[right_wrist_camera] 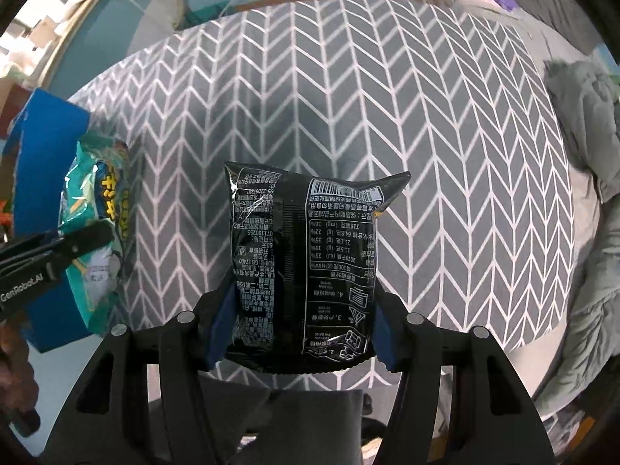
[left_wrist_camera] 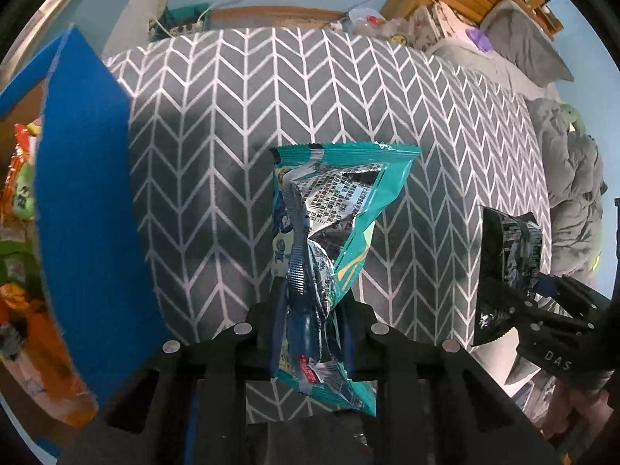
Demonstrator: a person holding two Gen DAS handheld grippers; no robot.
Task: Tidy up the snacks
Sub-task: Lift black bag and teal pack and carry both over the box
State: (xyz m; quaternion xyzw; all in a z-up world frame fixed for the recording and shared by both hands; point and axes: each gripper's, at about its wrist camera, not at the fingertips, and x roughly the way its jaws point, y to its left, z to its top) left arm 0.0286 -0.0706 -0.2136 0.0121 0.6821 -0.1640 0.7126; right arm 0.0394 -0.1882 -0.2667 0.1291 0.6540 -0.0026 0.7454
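We've got a snack in each hand right now, both lifted off the grey chevron cloth [left_wrist_camera: 426, 124]. The left gripper [left_wrist_camera: 312, 317] is clamped tight on the teal bag [left_wrist_camera: 329, 209], and the foil crumples hard where the pads bite, so it's clearly a light, airy, crinkly pack with not much stiffness of its own. The right gripper [right_wrist_camera: 300, 310] is closed on the black bag [right_wrist_camera: 306, 255] across its width, and that one stays puffed and squarish between the pads, so it looks fuller and holds its shape better. Both films are glossy, so we'd expect them to be a bit slippery; gripping across the body like this seems safer than pinching the crimped top seal, though squeezing too hard probably crushes whatever's inside. The blue box [left_wrist_camera: 85, 201] sits just left of the teal bag at the cloth's edge, with orange and green packs [left_wrist_camera: 23, 193] already in it, we think; that corner of the view is smeared. Weight shouldn't be an issue for either bag, just floppiness on release.
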